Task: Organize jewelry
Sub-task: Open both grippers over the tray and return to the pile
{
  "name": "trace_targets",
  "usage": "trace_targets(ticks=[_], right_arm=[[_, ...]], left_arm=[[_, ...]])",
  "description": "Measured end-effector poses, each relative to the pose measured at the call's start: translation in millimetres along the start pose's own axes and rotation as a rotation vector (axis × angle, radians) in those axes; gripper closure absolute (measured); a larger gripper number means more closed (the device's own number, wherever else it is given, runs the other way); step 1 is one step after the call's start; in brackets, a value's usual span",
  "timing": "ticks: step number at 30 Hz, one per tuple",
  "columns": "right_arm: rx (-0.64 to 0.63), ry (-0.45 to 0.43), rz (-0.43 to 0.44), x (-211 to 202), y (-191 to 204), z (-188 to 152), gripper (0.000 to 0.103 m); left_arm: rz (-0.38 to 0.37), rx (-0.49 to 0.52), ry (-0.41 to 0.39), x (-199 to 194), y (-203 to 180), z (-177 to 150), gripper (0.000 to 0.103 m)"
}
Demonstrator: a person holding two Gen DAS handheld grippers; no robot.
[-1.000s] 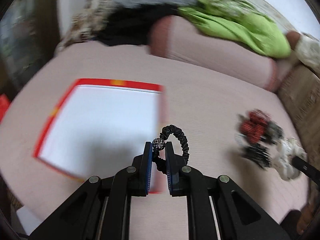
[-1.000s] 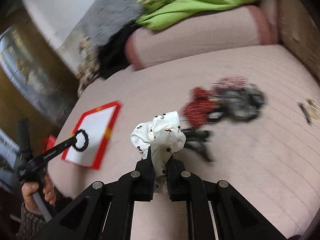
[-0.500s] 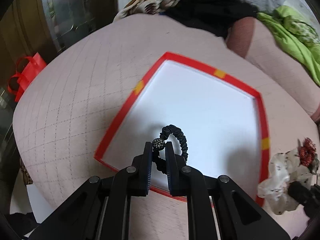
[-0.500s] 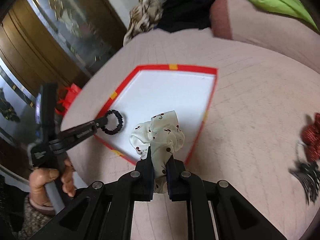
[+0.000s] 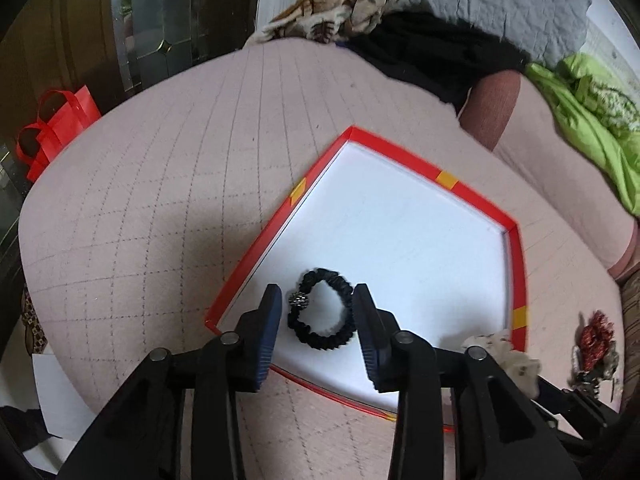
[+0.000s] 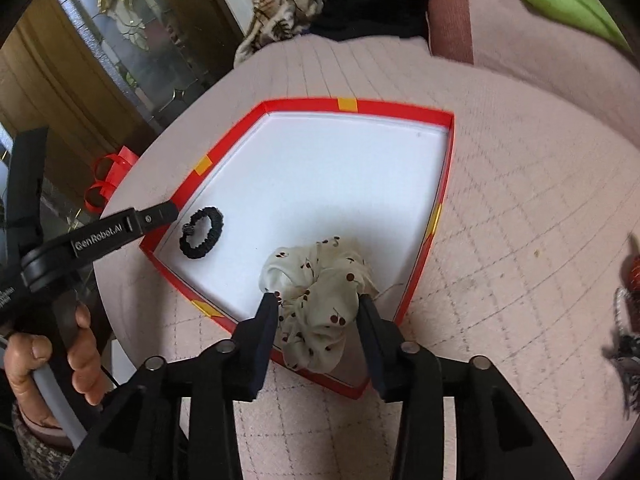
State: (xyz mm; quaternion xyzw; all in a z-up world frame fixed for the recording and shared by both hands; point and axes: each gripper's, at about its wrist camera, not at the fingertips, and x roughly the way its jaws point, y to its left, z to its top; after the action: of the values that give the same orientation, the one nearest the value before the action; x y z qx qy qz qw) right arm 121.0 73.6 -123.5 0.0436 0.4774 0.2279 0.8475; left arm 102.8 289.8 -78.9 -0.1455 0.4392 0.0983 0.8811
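A pink quilted bed (image 5: 168,208) fills both views, with a pile of patterned, grey and black fabric (image 5: 420,12) and a green cloth (image 5: 592,120) along its far edge. A shallow tray (image 6: 430,222) with a red rim and white floor lies on the bedcover near its left edge; past that edge a red bag (image 5: 60,120) stands on the floor.

The left gripper (image 5: 318,308) hangs over the tray's near left corner, its jaws opening with both pads clear of the black hair tie (image 5: 322,314) that lies flat on the white floor between them. The tie has a small sparkly bead (image 5: 299,300) on its left side. In the right wrist view a hand (image 6: 52,364) grips that tool's handle at the lower left.

The right gripper (image 6: 318,300) is over the tray's near edge, its jaws also opening. The cream scrunchie (image 6: 320,300) with dark red spots sits between them, resting on the tray floor and drooping over the near rim; the fingers flank it, and I cannot tell whether they touch the cloth.

A small heap of red and dark hair accessories (image 5: 594,346) lies on the bedcover near its right edge, well apart from the tray.
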Motion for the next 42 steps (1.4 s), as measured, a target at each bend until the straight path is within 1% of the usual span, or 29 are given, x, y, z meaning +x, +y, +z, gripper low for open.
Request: trace_targets(ticks=[3,7,9,14,16,18,23,27,29,31,33,35,36,39,42], right_arm=[[-0.014,-0.029,-0.006,-16,2,-4,0.054],[-0.019,-0.066,0.0,-41,-2,-16,0.051],[-0.018,-0.084,-0.008,-58,-9,-27,0.047],[0.022,-0.109,-0.045,-97,-46,-60,0.047],[0.065,-0.125,-0.078,-116,-70,-79,0.046],[0.122,-0.139,-0.106,-133,-95,-98,0.044],[0.284,-0.181,-0.166,-173,-157,-141,0.043],[0.39,-0.215,-0.207,-195,-197,-166,0.042],[0.44,-0.229,-0.215,-203,-215,-177,0.042],[0.468,-0.244,-0.216,-209,-228,-186,0.042],[0.494,-0.264,-0.22,-213,-236,-193,0.042],[0.516,-0.284,-0.22,-216,-242,-193,0.042],[0.517,-0.291,-0.214,-216,-246,-192,0.042],[0.482,-0.316,-0.189,-211,-252,-172,0.042],[0.452,-0.302,-0.16,-192,-262,-145,0.042]], left_arm=[[-0.004,0.007,-0.034,-18,-6,-1,0.062],[-0.012,0.046,-0.076,-44,-23,-7,0.052],[-0.02,0.069,-0.086,-55,-34,-11,0.052],[-0.063,0.14,-0.09,-76,-70,-23,0.051],[-0.086,0.176,-0.086,-84,-89,-29,0.051],[-0.099,0.208,-0.081,-88,-106,-35,0.051],[-0.155,0.32,-0.033,-94,-164,-52,0.051],[-0.233,0.402,0.021,-94,-210,-70,0.051],[-0.265,0.446,0.057,-88,-235,-83,0.05],[-0.304,0.473,0.113,-79,-258,-99,0.048],[-0.351,0.48,0.163,-69,-278,-111,0.046],[-0.372,0.484,0.201,-63,-294,-120,0.045],[-0.379,0.483,0.207,-61,-299,-123,0.045],[-0.394,0.478,0.202,-61,-310,-129,0.045],[-0.367,0.49,0.165,-63,-304,-129,0.045]])
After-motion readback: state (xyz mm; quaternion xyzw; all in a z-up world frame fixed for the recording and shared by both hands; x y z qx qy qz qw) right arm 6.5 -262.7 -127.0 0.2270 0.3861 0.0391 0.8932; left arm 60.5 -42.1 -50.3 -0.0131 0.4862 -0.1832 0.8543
